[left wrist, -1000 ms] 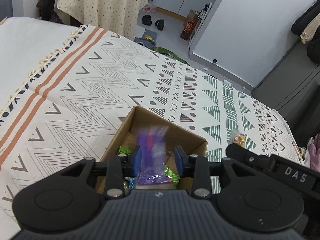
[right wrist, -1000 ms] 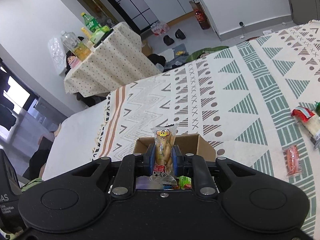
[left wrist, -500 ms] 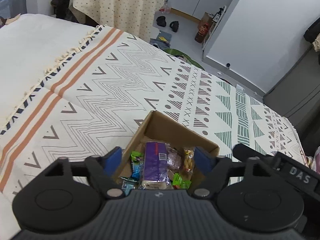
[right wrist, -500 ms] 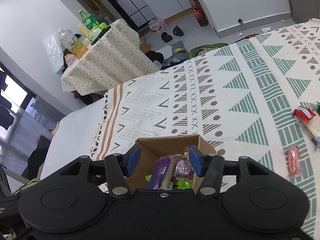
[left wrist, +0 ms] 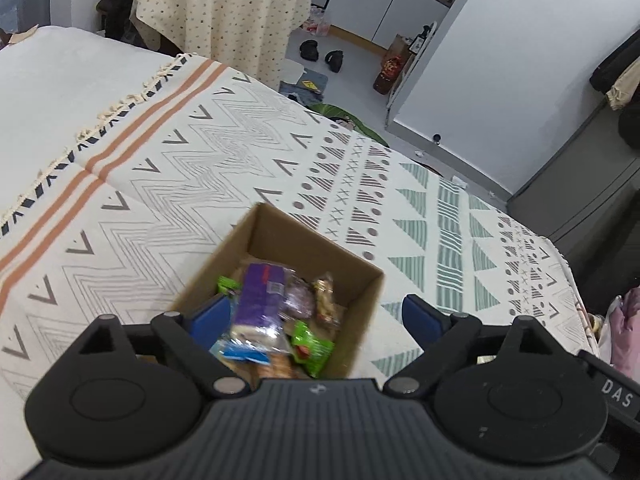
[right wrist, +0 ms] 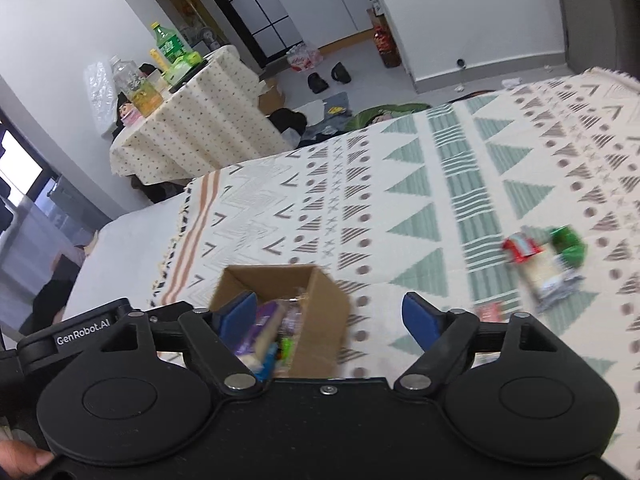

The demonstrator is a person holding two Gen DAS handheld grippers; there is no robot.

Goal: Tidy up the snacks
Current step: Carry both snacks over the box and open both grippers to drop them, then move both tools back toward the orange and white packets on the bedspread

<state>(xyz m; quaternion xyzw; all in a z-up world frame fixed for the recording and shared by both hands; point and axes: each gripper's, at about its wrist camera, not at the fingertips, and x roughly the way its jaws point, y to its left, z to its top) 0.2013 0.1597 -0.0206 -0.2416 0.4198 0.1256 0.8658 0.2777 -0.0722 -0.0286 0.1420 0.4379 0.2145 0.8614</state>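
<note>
I find both the left gripper (left wrist: 316, 316) and right gripper (right wrist: 330, 318) with jaws spread and empty above the cardboard box (left wrist: 308, 240) of snacks (left wrist: 260, 300), loose packets (right wrist: 548, 260) lying at two o'clock on the bed.

Black left claw (left wrist: 316, 318) with blue pads, ribbed grey housing, silver screws, right claw (right wrist: 330, 318) lettered "GenRobot.AI"

Bed (left wrist: 72, 80) under a patterned blanket (left wrist: 240, 168)
A cardboard box (right wrist: 320, 312) of snacks sits on it; loose packets (right wrist: 548, 264) lie well apart.
</note>
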